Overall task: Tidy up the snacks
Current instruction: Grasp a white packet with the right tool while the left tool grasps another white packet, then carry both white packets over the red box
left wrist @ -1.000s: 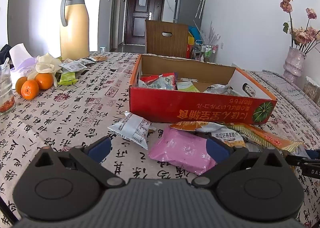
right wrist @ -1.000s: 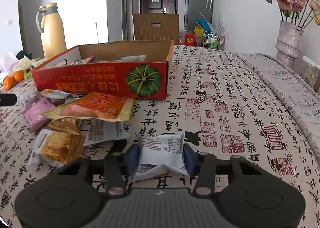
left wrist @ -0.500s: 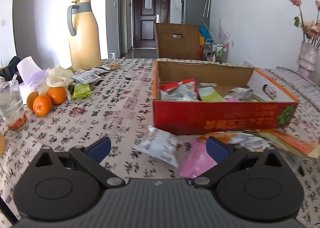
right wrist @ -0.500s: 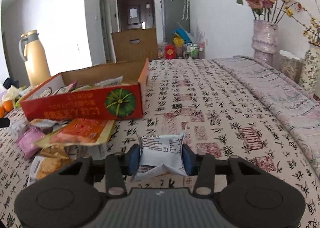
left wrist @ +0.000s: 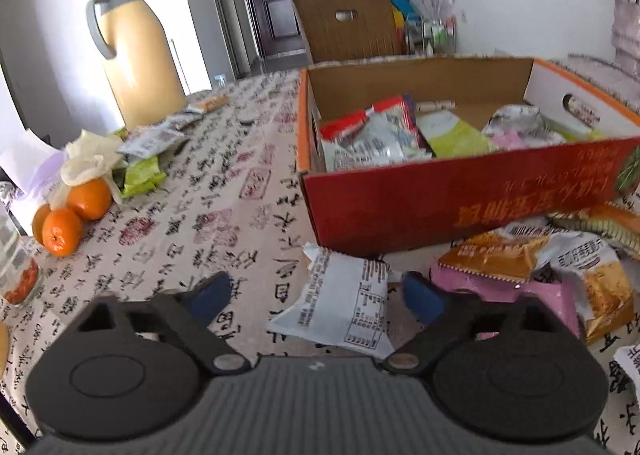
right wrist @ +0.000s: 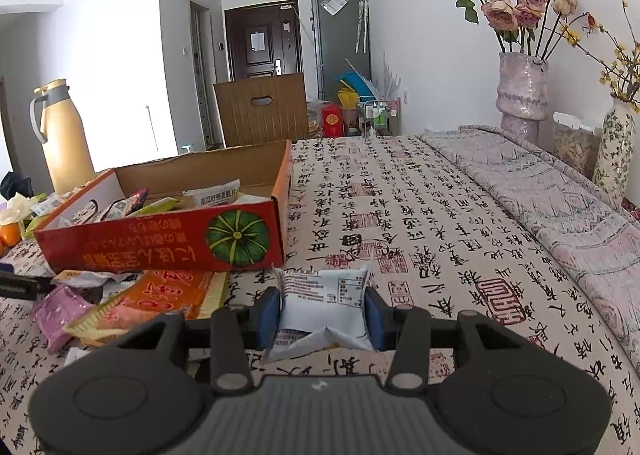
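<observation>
- The open box (left wrist: 460, 207) sits on the desk (left wrist: 224, 215) at right of the left wrist frame, snack packets (left wrist: 384, 135) inside.
- A flat packet (left wrist: 340, 303) lies before it, lower centre.
- Loose packets (left wrist: 520, 259) lie lower right.
- Oranges (left wrist: 76, 211) and a jug (left wrist: 136, 51) stand at left.

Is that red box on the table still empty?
No, the red box already holds several snack packets, seen over its front wall in the left wrist view.

my tablecloth (right wrist: 420, 215) is cream with black calligraphy and red seals. the box (left wrist: 460, 203) is red with orange rims, its green pumpkin print (right wrist: 239, 236) striped. my pads (left wrist: 208, 297) are blue.
</observation>
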{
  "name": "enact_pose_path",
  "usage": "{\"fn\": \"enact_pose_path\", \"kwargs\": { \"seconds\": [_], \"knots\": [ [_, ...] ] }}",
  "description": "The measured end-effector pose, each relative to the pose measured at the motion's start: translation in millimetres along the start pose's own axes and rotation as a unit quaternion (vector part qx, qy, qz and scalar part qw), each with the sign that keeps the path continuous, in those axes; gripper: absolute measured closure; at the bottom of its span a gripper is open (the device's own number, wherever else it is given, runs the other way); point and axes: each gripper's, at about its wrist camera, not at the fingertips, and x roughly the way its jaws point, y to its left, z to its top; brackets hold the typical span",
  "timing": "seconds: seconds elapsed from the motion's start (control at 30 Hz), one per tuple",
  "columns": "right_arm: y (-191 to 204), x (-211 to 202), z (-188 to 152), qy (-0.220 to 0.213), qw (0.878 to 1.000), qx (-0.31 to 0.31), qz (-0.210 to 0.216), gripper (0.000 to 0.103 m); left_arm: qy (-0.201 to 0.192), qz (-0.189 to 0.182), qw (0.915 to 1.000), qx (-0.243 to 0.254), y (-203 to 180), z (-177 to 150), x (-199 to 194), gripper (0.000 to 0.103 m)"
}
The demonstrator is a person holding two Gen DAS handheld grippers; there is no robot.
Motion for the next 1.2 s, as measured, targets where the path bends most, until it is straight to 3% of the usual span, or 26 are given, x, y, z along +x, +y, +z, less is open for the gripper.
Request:
{"fn": "enact_pose_path", "kwargs": {
  "seconds": [0.07, 0.1, 0.13, 0.23, 0.77, 1.2],
  "knots": [
    [-0.3, 2.3, 1.4, 0.001, 1.0, 0.003, 0.0, 0.059, 0.012, -0.009, 0.9999, -0.008, 2.0, -0.6, 5.7, 0.04],
    [-0.3, 3.5, 1.9, 0.001, 1.0, 0.003, 0.0, 0.059, 0.011, -0.019, 0.9997, -0.012, 3.8, -1.4, 6.1, 0.044],
    [0.2, 4.6, 2.0, 0.002, 1.0, 0.003, -0.001, 0.059, 0.011, -0.029, 0.9994, -0.015, 5.2, -1.8, 5.9, 0.057],
    [1.8, 7.0, 3.0, 0.004, 1.0, 0.001, -0.001, 0.059, 0.004, -0.037, 0.9992, -0.013, 5.2, -2.8, 2.6, 0.062],
    [5.2, 8.9, 10.5, -0.006, 1.0, 0.0, 0.004, 0.059, -0.065, -0.028, 0.9965, -0.045, 15.8, -0.2, -40.0, 0.063],
    [22.6, 4.4, 47.3, -0.063, 0.997, -0.026, 0.035, 0.059, -0.145, -0.045, 0.9853, -0.08, 18.2, 37.1, -81.6, 0.063]
  ]
}}
